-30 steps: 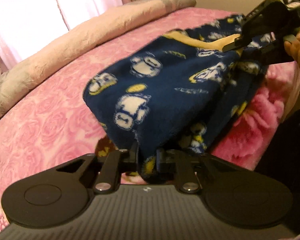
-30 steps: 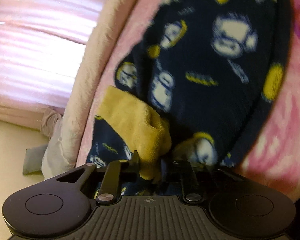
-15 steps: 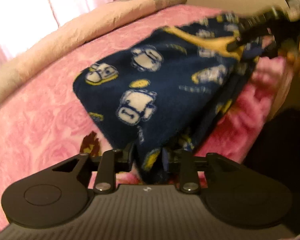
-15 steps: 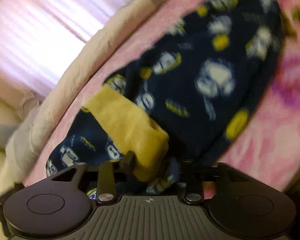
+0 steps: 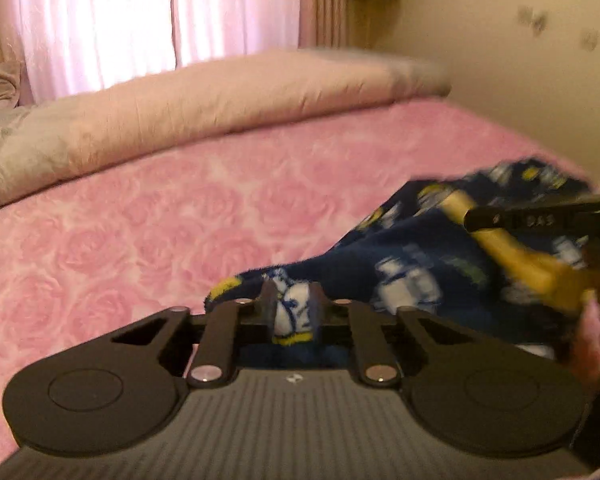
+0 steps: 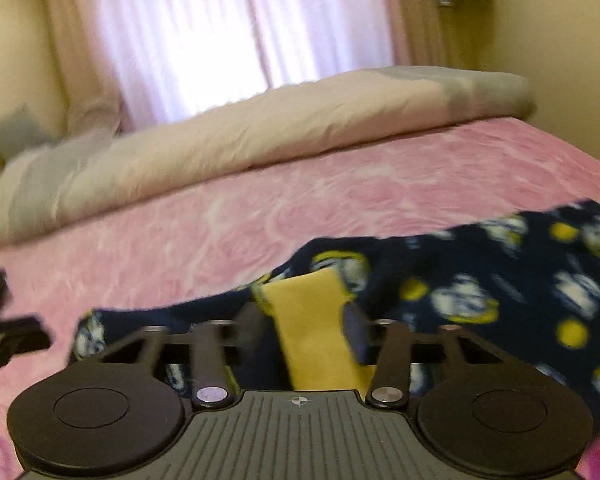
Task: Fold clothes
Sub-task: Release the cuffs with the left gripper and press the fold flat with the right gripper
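Navy fleece garment with a white-and-yellow cartoon print and a mustard-yellow lining (image 5: 420, 264) lies bunched on the near right part of the pink rose-embossed bed cover (image 5: 148, 216), one end running off toward the bed's right edge

Left gripper (image 5: 291, 307): fingers drawn close, clamped on a thick fold of the navy fleece; a white-and-yellow printed patch fills the gap between them

Right gripper (image 6: 305, 320): fingers wider apart than the left pair, with the mustard-yellow band of the garment (image 6: 316, 332) filling the gap between them; it looks pinched. Both views are motion-blurred, so the contact is a judgement, not a clear reading

Key relation: the two grip points sit on the same near edge of the garment. In the left wrist view the black body of the right gripper (image 5: 540, 218) shows off to the right and slightly ahead; in the right wrist view part of the left tool (image 6: 8, 340) shows at the far left. So the held edge runs left to right between the tools, and the rest of the cloth lies ahead and to the right of them, toward the pale folded duvet (image 5: 204, 100) and the curtained window (image 5: 100, 20)

Judgement: with the bulk ahead of the held edge, any fold turns on carrying that edge forward over the cloth, both tools level. Stage of folding cannot be fixed from this; the heap fits a half-made fold or one being reopened and straightened

Risk: thick fleece may slip from the wider right grip
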`<state>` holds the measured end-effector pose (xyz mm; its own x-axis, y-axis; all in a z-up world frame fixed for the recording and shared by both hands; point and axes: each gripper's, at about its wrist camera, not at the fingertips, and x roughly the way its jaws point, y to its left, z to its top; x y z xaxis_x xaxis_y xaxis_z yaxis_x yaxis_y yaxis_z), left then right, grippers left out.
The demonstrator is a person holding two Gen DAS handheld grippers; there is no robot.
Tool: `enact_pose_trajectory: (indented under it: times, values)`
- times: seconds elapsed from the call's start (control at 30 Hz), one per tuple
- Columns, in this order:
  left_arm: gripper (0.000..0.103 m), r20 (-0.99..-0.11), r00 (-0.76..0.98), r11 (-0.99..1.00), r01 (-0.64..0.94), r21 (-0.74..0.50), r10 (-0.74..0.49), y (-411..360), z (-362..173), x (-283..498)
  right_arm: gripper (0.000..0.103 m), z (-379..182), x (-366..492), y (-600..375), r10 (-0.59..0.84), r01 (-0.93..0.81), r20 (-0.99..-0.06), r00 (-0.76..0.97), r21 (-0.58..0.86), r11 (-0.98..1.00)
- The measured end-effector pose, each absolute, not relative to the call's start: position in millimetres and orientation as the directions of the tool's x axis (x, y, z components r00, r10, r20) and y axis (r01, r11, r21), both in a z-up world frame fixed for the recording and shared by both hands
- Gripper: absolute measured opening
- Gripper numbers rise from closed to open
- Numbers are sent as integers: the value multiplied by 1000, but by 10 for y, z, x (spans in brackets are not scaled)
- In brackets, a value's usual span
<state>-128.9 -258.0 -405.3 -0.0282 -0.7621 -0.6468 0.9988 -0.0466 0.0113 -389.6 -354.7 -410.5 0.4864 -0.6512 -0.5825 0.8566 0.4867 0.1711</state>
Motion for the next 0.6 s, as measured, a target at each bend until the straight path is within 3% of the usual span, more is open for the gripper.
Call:
enact_pose_trajectory:
  times: [0.1, 0.23, 0.5, 0.6]
  values:
    - [11, -704, 44, 12, 999, 50, -709, -2867, -4379, -1299, 37, -4390, -3718, -3723, -650, 868, -616, 445, 119, 481]
    - [11, -716, 49, 36, 999, 33, -696, -2975, -4458, -1273, 37, -4759, -3720, -3952, -618, 861, -645, 449, 128, 492]
    - [11, -716, 18, 52, 998, -25, -698, -2778, -4333, -1279, 39, -4538, -4065, -4083, -547, 847, -654, 523, 328, 419]
    - [11, -699, -3, 24, 999, -29, -715, -2433, -4215, -1377, 38, -4278, -4252, -3787, -609, 867, -622, 493, 294, 402]
